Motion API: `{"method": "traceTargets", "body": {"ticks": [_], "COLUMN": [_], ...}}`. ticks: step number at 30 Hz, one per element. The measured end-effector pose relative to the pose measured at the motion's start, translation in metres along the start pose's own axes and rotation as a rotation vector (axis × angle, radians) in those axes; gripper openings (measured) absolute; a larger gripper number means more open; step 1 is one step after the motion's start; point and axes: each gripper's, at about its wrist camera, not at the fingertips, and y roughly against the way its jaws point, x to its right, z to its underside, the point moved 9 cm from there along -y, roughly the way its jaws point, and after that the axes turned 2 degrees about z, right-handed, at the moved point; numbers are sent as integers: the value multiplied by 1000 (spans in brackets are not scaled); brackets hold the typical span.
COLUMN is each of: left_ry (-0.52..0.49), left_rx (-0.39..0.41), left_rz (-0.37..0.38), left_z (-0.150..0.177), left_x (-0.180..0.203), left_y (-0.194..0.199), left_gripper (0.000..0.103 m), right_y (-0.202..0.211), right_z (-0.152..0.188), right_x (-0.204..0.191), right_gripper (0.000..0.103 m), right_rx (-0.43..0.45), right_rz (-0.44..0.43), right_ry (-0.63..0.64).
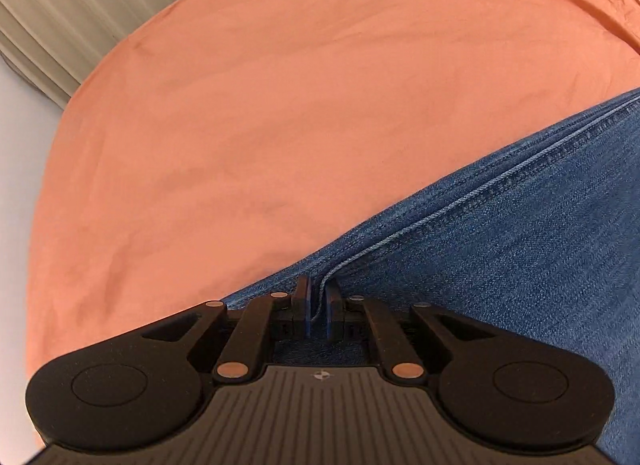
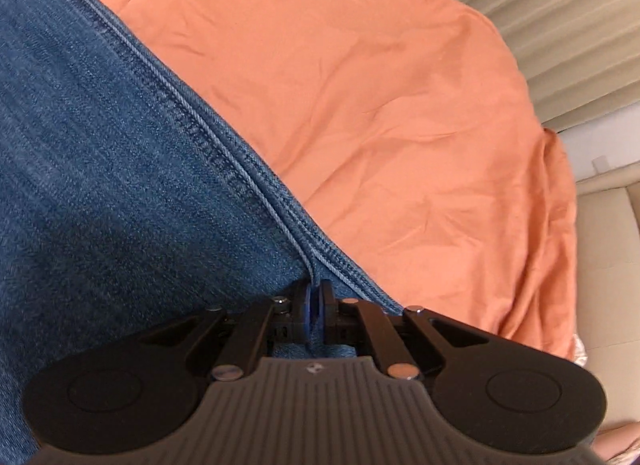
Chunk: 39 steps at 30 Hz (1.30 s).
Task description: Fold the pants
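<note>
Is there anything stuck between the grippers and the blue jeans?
No. The left gripper and the right gripper are each shut directly on the seamed edge of the jeans. Beyond the jeans only the orange sheet shows, with nothing lying on it.

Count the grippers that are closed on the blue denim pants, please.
2. The left gripper pinches the seamed edge of the blue denim pants; the right gripper pinches the same kind of edge, above the orange sheet.
</note>
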Motion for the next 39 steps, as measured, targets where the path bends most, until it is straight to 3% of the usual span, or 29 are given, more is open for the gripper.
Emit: {"method": "traceTargets", "body": {"ticks": [4,8,14,17,18,19,20,21,23,26,30,33,39], "left_ry": [26,68,86,96,92,94,104,113,137,199,301,366,532], "left_rx": [52,156,106,81,84,100,126,147,150,147,144,125,72], "left_rz": [-11,-28,-55,-54,-58,-59,-57,-48,-19,26,77,98,164], "left_z": [-12,-11,-7,-3,-4,-7,-7,-4,3,19,60,91,155], "left_x": [-9,-22,-21,-22,-25,-24,-28,-26,-34,-54,-86,-111,-137], "left_y": [8,50,55,55,58,62,73,79,101,131,160,170,181], "left_gripper": [6,6,7,21,42,71,78,76,75,69,68,68,64], "right_y": [4,26,24,22,25,32,41,51,70,105,156,190,259], "right_z": [1,2,-4,0,-1,-1,-1,-2,-3,-3,-8,-10,-21], "right_x": [7,17,8,-9,-10,-10,-10,-8,-8,-22,-62,-110,-207], "right_gripper": [0,0,0,0,9,18,39,49,50,50,50,50,50], "right_rx": [24,68,83,37,34,40,57,71,76,103,162,172,230], "right_rz": [15,52,129,137,143,153,160,162,146,70,-124,-243,-402], "right_ry": [-8,-70,-123,-109,-105,-111,-128,-151,-198,-295,-455,-494,-515]}}
